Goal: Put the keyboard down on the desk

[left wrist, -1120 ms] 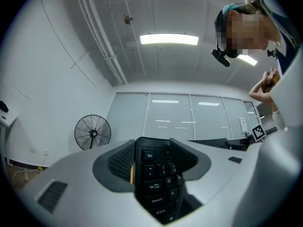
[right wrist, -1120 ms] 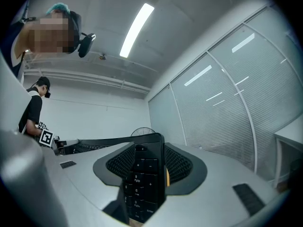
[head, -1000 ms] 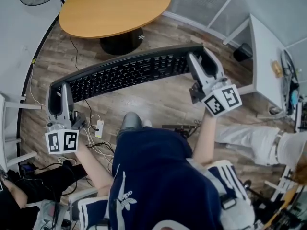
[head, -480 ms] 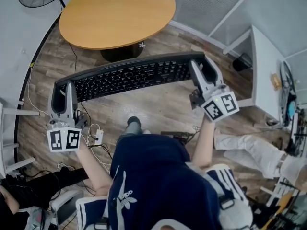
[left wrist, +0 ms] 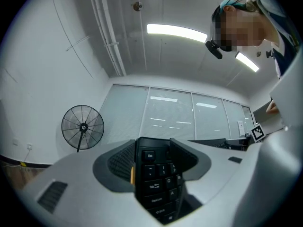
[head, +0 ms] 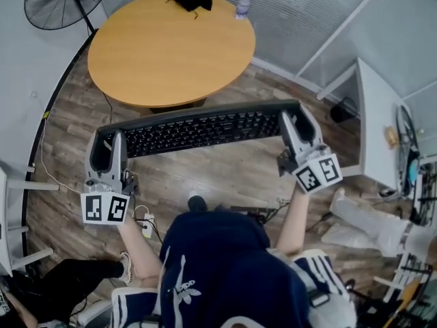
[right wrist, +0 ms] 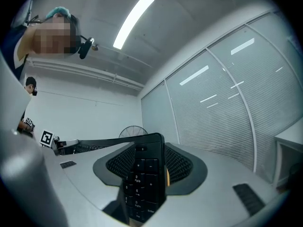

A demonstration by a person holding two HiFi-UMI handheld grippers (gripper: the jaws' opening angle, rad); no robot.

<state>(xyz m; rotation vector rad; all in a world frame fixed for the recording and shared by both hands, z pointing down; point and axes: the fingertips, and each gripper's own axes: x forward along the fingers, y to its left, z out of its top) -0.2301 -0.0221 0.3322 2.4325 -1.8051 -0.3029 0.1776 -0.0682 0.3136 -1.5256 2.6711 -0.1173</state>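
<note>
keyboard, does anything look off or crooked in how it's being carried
Nothing stands out. The keyboard looks whole, keys up, held over the floor short of the round table, with the left gripper shut on one end and the right gripper on the other.

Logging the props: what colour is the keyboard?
The keyboard is black with white key legends; left gripper view shows it best.

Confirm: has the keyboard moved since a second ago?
Yes. The keyboard has moved toward the table: the floor gap between them in the head view has closed, and its far edge now meets the table's rim.
</note>
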